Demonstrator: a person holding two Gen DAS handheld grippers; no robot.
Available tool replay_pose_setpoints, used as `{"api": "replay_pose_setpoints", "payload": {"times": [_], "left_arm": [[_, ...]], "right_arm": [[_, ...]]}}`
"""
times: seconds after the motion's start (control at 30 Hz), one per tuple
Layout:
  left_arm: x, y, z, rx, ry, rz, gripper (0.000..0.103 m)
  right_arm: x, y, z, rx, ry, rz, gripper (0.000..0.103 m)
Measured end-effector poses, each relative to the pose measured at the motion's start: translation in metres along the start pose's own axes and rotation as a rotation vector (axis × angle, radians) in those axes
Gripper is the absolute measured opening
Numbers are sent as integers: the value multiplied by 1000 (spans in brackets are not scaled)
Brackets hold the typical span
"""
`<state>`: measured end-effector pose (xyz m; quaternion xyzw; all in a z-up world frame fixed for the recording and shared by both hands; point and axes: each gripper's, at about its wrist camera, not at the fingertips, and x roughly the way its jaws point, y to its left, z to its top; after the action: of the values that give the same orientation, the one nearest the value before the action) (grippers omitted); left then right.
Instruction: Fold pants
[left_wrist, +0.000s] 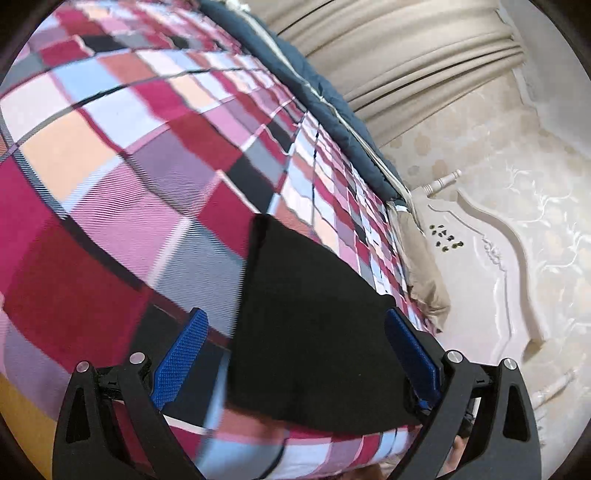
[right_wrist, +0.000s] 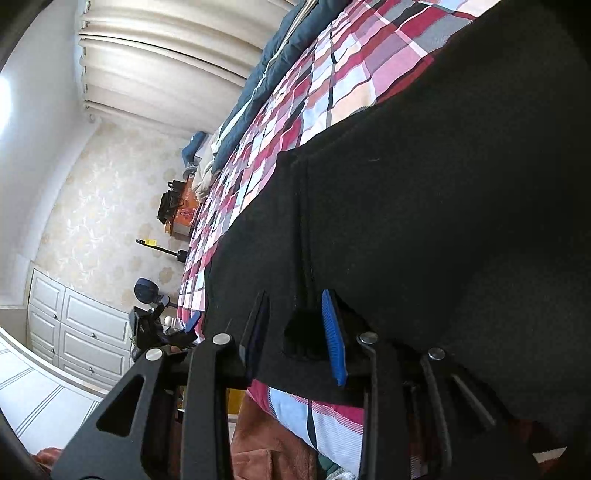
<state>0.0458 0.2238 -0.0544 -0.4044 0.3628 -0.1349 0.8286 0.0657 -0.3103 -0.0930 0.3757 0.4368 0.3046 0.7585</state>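
Black pants (right_wrist: 424, 221) flat on the bed (left_wrist: 129, 166). Left tongs (left_wrist: 295, 354) released, straddling a pant corner. Right tongs (right_wrist: 295, 332) clenched on the pants' edge.

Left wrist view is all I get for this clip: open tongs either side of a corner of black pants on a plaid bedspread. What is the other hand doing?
Observer: The right tongs sit at the bed's near edge with a bunched fold of the black pants pinched between their pads.
Operator: How much of the garment lies over there?
Observer: In the right wrist view the pants fill most of the picture, a broad dark stretch lying across the plaid bedspread and running away from the tongs.
Operator: Anything beside the bed on that side?
Observer: A white drawer unit stands against the patterned wall.
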Motion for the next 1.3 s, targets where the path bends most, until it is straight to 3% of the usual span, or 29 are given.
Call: {"api": "replay_pose_setpoints", "payload": {"times": [0.1,0.23,0.43,0.5,0.57,0.67,0.87,1.1,1.3], "left_arm": [[11,8,7,12,59,-2,95],[39,0,15,57,121,-58,95],[75,-11,23,-22,187,-236,92],[83,-11,22,-51,206,-252,73],[95,2,18,-155,249,-255,29],[98,20,15,-239,253,-292,19],[84,-17,17,-81,221,-182,18],[63,-99,22,90,178,-205,17],[76,-193,10,279,210,-218,17]], "right_arm": [[-1,2,-1,1,-6,13,36],[0,10,-2,-16,-9,8,49],[4,20,-3,-47,-12,0,66],[6,23,-3,-58,-15,-4,70],[6,24,-4,-68,-18,-8,72],[7,25,-4,-82,-21,-10,75],[5,28,-6,-85,-42,-11,77],[-11,30,-10,-42,-88,11,78],[-25,33,-18,-41,-105,42,78]]}}
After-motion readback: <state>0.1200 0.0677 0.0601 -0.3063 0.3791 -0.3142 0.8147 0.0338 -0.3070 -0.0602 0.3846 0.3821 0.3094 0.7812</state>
